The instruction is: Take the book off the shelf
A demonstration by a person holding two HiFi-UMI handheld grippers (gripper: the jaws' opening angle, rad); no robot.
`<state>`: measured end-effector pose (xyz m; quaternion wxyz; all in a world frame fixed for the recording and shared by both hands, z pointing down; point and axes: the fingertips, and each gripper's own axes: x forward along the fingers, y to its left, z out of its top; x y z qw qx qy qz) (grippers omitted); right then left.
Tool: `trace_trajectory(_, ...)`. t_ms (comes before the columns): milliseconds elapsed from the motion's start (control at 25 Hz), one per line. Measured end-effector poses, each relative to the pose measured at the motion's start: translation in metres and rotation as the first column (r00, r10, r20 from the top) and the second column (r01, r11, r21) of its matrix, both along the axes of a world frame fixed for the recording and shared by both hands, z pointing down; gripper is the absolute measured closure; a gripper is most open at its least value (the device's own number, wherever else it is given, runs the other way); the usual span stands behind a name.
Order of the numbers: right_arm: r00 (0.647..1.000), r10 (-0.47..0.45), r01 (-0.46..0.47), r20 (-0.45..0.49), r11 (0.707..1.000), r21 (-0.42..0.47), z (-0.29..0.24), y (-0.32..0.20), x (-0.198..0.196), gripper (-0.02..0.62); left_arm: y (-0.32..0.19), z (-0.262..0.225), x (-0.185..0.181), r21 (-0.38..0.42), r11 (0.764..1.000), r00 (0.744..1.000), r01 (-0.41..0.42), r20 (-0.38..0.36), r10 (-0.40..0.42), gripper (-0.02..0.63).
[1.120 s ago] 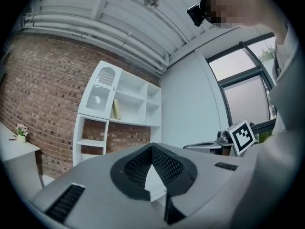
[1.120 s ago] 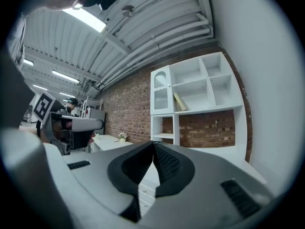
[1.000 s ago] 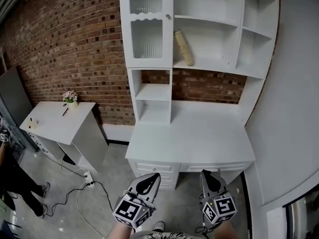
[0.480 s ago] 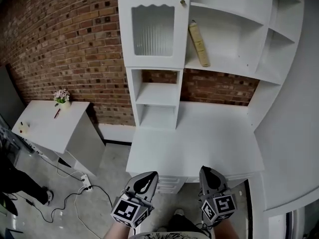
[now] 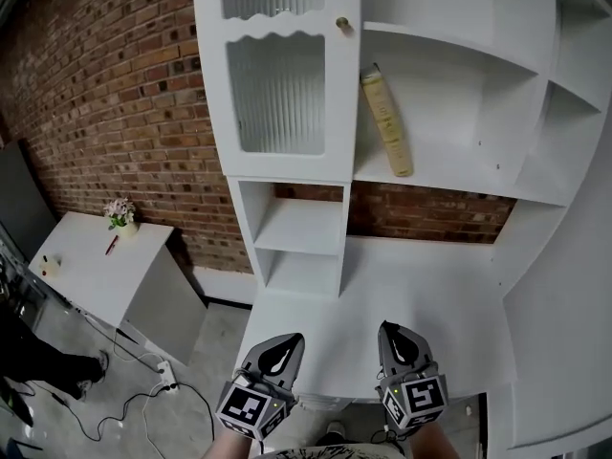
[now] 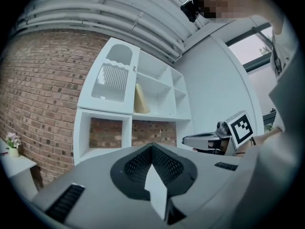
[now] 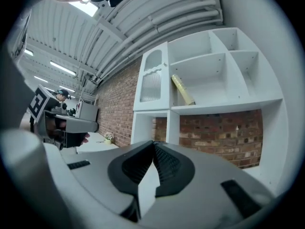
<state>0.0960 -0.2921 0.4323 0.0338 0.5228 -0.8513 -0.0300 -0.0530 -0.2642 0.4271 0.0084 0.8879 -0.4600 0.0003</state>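
A yellowish book [image 5: 386, 122] stands tilted in the white shelf unit [image 5: 449, 175], leaning left against the cabinet's side wall. It also shows in the left gripper view as the book [image 6: 140, 100] and in the right gripper view as the book [image 7: 182, 90]. My left gripper [image 5: 280, 350] and right gripper [image 5: 399, 338] hang low over the near edge of the desk, far below the book. Both are shut with nothing between the jaws. The left gripper's tips [image 6: 151, 147] and the right gripper's tips [image 7: 153, 143] meet at a point.
A white desk top [image 5: 421, 290] lies under the shelves. A ribbed glass cabinet door [image 5: 282, 89] with a knob [image 5: 342, 25] is left of the book. A small side table with a flower pot [image 5: 120, 214] stands at the left; cables [image 5: 143, 390] and a person's legs [image 5: 43, 361] are on the floor.
The head view has come closer to the shelf unit; the book looks larger and sits lower in the frame. Both grippers stay low and shut.
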Motion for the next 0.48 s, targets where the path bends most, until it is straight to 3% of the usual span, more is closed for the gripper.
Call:
trace_trajectory(320,0.999,-0.036,0.037,-0.007,0.999,0.033,-0.018,-0.086,0.032,0.588,-0.093,-0.017,0.042,0.049,0.998,0.999,0.036,0.005,-0.036,0.598)
trace_trajectory(480,1.0,0.0,0.002,-0.027,0.996,0.087,-0.042,-0.116,0.045,0.588,-0.121,-0.022,0.052,0.068,0.996,0.998,0.05,0.027,-0.052,0.598)
